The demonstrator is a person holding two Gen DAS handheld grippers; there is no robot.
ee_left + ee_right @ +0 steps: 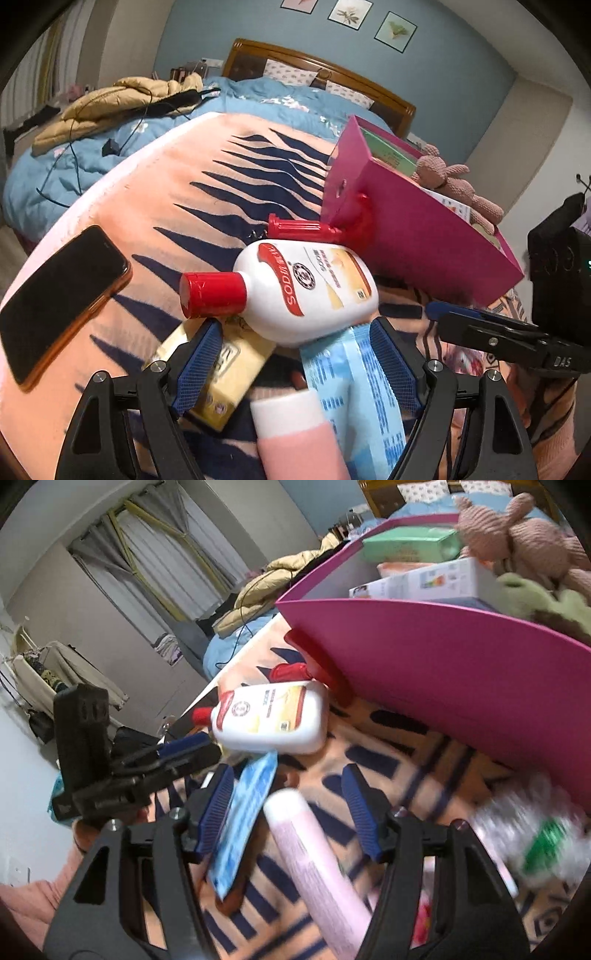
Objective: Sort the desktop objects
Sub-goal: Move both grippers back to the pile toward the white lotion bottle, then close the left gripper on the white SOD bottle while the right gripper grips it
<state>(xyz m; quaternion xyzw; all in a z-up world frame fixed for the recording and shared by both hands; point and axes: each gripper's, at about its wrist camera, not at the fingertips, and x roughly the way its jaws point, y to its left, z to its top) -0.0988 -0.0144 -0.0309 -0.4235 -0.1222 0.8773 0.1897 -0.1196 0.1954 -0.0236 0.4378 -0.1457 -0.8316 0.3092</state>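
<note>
Lying loose, one bottle [306, 291], one phone [61, 302]

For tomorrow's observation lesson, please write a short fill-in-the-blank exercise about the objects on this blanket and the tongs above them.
1. The white lotion bottle lying on its side has a ____ cap.
2. The knitted toy rests in the ____ box.
3. In the left wrist view, the phone lies screen-up to the ____ of the bottle.
4. The right tongs are open over a pink ____.

Missing words: red; magenta; left; tube
</note>
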